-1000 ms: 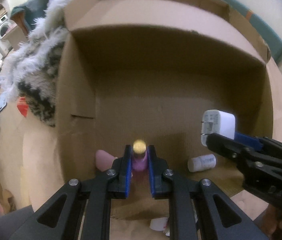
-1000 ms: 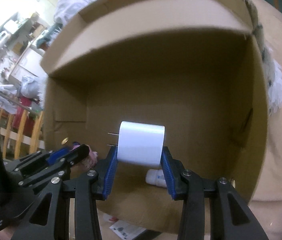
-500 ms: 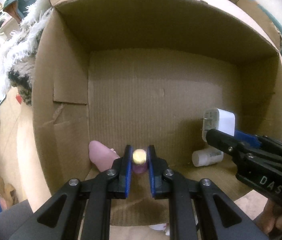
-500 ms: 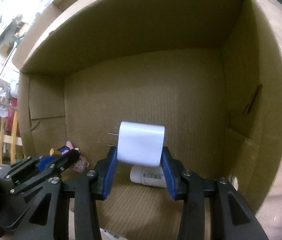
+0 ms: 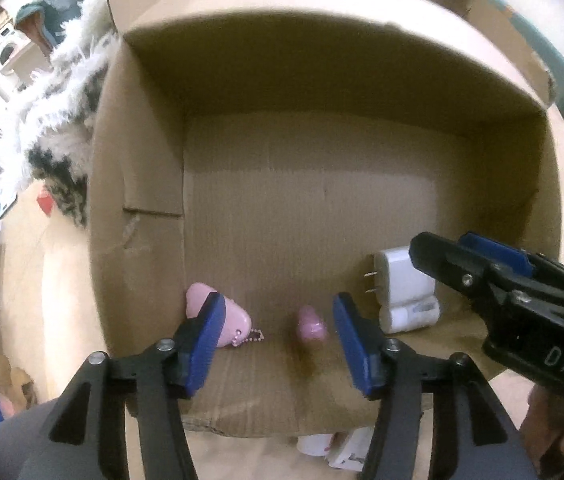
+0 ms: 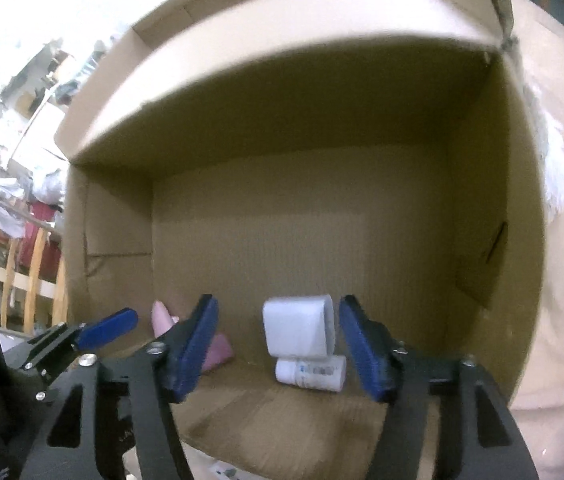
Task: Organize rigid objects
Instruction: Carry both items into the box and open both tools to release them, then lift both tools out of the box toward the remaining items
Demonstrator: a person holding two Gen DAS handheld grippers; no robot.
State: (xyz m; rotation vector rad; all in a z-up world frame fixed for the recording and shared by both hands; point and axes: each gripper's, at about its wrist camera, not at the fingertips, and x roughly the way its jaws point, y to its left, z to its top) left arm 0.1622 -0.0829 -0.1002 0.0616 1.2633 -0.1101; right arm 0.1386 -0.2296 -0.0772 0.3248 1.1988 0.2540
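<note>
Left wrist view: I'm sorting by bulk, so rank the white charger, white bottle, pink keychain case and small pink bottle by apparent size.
1. white charger
2. pink keychain case, partly hidden, so unsure against the next
3. white bottle, partly hidden by the charger
4. small pink bottle

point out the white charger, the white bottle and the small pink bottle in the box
charger (image 6: 296,330): right wrist view, middle of its white front face.
white bottle (image 6: 310,372): right wrist view, labelled side, under the charger.
pink bottle (image 5: 312,324): left wrist view, middle of its body.
</note>
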